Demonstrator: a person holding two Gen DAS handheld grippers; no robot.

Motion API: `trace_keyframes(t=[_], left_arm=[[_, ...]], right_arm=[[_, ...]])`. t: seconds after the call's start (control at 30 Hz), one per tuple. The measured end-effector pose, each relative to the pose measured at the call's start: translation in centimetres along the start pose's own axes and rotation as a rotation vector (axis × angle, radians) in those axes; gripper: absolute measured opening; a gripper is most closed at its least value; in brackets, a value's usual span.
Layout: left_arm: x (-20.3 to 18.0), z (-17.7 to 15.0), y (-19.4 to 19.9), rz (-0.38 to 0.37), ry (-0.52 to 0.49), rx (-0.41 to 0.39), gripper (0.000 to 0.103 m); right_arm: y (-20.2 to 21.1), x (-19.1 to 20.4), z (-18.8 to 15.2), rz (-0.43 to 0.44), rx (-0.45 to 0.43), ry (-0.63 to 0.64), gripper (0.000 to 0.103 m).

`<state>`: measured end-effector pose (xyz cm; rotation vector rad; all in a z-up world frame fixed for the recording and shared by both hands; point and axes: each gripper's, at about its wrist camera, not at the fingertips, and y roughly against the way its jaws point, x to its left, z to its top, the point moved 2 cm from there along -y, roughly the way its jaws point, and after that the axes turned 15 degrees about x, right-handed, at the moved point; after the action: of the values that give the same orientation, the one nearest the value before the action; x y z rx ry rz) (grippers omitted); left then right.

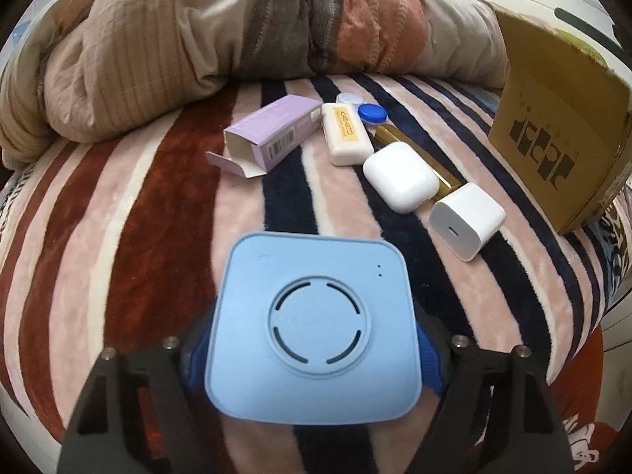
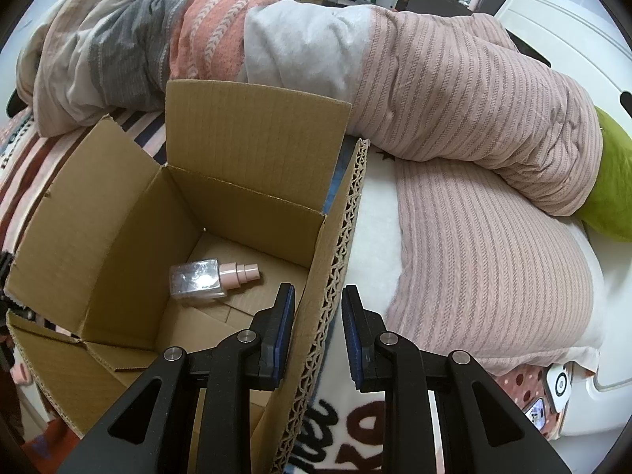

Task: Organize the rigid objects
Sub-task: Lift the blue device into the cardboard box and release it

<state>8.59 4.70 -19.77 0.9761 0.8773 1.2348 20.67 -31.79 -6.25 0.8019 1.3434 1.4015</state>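
We are holding a pale blue square device (image 1: 312, 331), with rounded corners and a slotted ring on its face, in the left gripper (image 1: 312, 359); its blue-padded fingers (image 1: 428, 359) are pinching the device by its two side edges, spread wide because the device is broad. We are judging it as carried low over the striped blanket (image 1: 158, 237) on the bed, on its way to the carton. Faint embossed lettering is sitting inside the ring, but we are not able to read it.

The right gripper (image 2: 316, 339) is straddling the corrugated side wall of the open cardboard box (image 2: 118, 217), its fingers (image 2: 282, 328) drawn close on either side of that wall, apparently steadying the box for loading. One clear bottle with a pink pump cap (image 2: 209, 282) is already lying on its side on the box floor.

Still waiting on the blanket in a loose row are a white charger cube (image 1: 468, 219), a white earbud case (image 1: 401, 181), a gold strip-like item (image 1: 414, 150) partly under it, a white bar with a yellow label (image 1: 347, 134), a blue-capped lens case (image 1: 365, 112) and an opened lilac carton with a barcode (image 1: 272, 134). The yellow label's print is too small for us to read reliably. The box's outer face is showing dark block marks that we cannot decipher. A rumpled quilt (image 1: 177, 39) is lying behind.
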Motion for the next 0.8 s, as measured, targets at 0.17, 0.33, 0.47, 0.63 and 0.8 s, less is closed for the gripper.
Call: trace_keyframes(t=[0.17, 0.33, 0.47, 0.63, 0.8], left_arm=[[-1.1, 0.3, 2.2, 0.023, -0.048, -0.057, 0.078], [-3.2, 4.2, 7.6, -0.021, -0.103, -0.172, 0.078], [-6.9, 9.3, 12.5, -0.108, -0.189, -0.255, 0.078], [-14.9, 16.6, 14.0, -0.238, -0.362, -0.201, 0.078], [-20.5, 20.4, 9.6, -0.244, -0.409, -0.032, 0.078]], right_arm=[[0.0, 0.0, 0.0, 0.001, -0.003, 0.003, 0.018], [0.0, 0.0, 0.0, 0.008, -0.001, 0.004, 0.018], [0.0, -0.1, 0.0, 0.022, -0.003, 0.003, 0.018], [0.1, 0.1, 0.1, 0.054, -0.012, -0.002, 0.018], [0.0, 0.4, 0.0, 0.057, -0.022, 0.009, 0.018]])
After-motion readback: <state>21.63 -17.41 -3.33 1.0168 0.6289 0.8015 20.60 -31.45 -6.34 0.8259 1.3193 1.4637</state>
